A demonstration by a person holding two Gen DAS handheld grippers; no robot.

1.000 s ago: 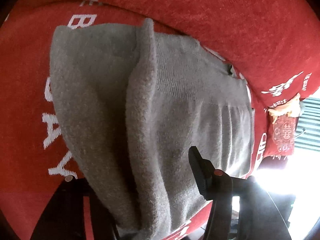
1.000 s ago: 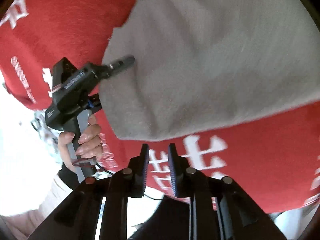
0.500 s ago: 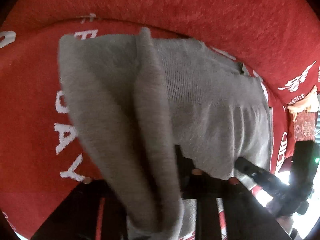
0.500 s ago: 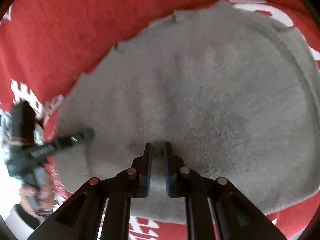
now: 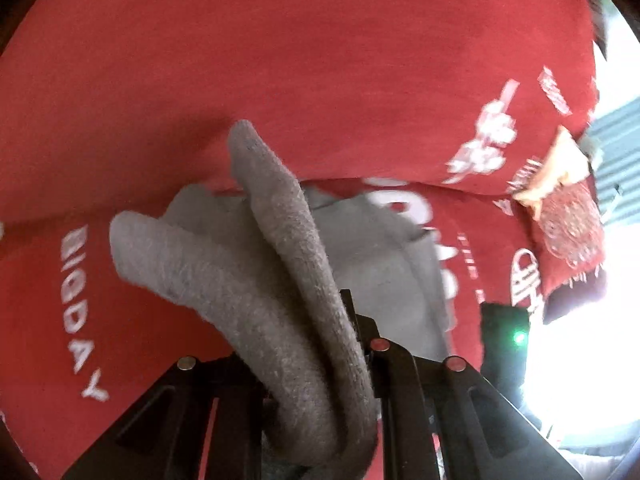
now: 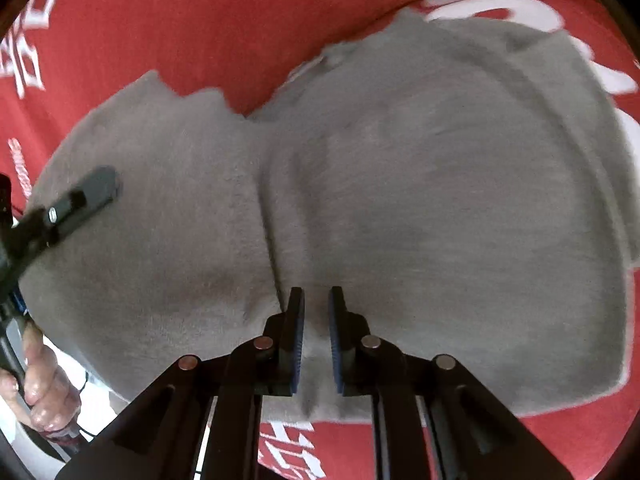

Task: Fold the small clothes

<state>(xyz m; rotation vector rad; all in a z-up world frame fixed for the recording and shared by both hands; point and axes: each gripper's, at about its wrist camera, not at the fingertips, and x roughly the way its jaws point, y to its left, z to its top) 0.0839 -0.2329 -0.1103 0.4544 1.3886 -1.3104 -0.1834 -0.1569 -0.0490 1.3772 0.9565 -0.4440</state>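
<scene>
Gripping a thick bunched fold of the grey knit garment [image 5: 288,280], the left gripper [image 5: 316,360] shows in the left wrist view w/ cloth packed between its fingers. Its jaws have just been closing & stand narrow, clamped on that fold. The fold rises ahead of the tips in two fuzzy ridges; the rest of the garment lies beyond & to the right on the red blanket [image 5: 320,60] w/ white lettering. A dark device w/ a green light [image 5: 505,336] sits right of the gripper.

Right wrist view: the right gripper [image 6: 316,320] is nearly closed, jaws just eased open a touch. A small ridge of the garment [image 6: 440,200] sits between the blue-padded fingers [image 6: 298,344]; pads appear to pinch it. The garment spreads ahead & to both sides over the blanket [image 6: 200,20], a crease running up just left of the tips. Far left, the other gripper's finger [image 6: 86,198] touches the cloth; a hand [image 6: 44,392] holds its grip lower left.
</scene>
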